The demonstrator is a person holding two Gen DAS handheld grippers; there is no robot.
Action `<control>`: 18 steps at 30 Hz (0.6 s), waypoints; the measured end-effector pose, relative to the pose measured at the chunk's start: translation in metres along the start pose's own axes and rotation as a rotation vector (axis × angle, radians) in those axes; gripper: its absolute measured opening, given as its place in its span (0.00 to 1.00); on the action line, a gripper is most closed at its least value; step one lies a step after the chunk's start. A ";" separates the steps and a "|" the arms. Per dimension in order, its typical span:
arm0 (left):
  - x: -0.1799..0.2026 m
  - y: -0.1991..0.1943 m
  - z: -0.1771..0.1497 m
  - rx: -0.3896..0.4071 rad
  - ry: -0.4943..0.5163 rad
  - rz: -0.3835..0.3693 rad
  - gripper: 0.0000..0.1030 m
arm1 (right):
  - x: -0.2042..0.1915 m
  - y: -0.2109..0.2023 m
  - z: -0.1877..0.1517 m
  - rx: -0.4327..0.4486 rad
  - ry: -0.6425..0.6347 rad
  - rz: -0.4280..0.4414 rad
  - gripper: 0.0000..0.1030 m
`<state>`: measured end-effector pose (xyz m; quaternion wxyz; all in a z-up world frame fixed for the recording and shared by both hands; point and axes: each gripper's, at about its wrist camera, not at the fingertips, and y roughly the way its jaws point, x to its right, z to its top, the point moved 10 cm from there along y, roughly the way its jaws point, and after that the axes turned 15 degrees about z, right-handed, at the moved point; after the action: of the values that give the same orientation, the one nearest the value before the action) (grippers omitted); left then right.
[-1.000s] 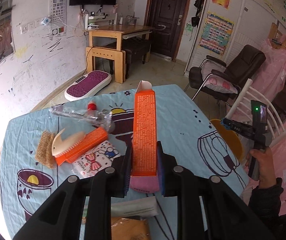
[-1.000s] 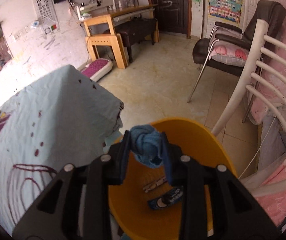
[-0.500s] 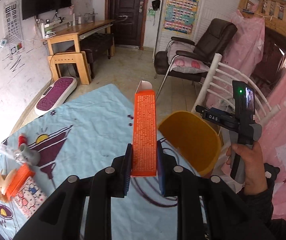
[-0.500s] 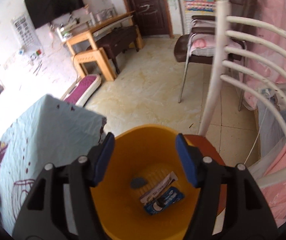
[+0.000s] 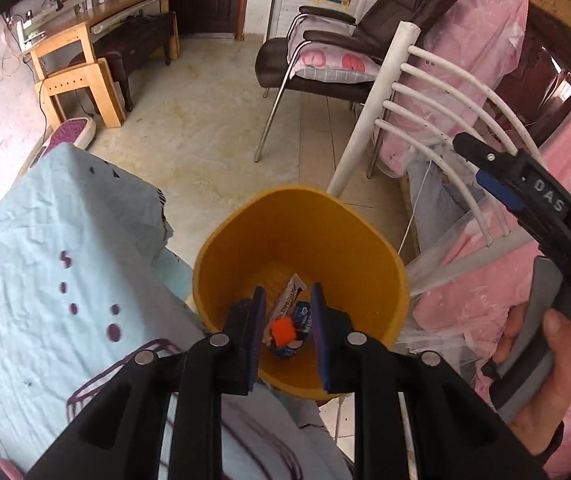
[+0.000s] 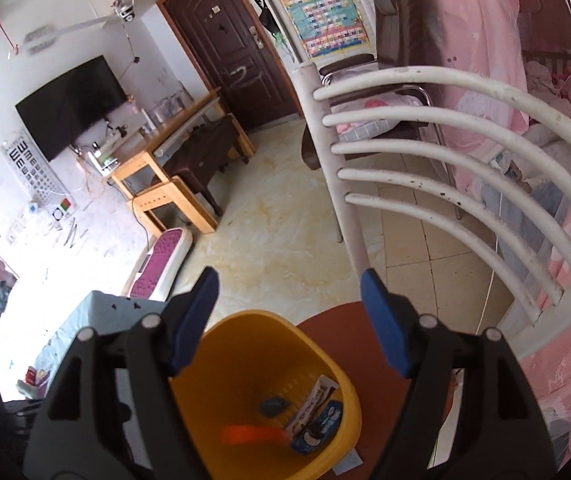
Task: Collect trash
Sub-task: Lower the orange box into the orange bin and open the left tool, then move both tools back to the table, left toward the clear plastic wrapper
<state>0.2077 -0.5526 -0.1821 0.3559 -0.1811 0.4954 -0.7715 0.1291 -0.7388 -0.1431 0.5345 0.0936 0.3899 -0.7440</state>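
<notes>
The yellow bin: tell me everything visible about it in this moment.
The yellow bin is a round, smooth, plastic-looking bucket, open-topped and slightly tapered, upright on a reddish-brown seat beside the blue-clothed table and in front of a white slatted chair back. Inside lie a blue and white snack wrapper, a small dark blue wad and an orange box, blurred. The left gripper hovers over its opening; nothing visibly touches the rim.
</notes>
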 end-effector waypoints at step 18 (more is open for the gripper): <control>-0.169 -0.089 -0.031 0.151 -0.407 0.190 0.48 | -0.145 0.014 -0.035 -0.106 -0.243 0.291 0.79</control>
<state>0.2703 -0.3869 -0.1045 0.5322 -0.2584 0.3691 -0.7168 0.1907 -0.6122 -0.0927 0.6837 0.0303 0.3433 -0.6432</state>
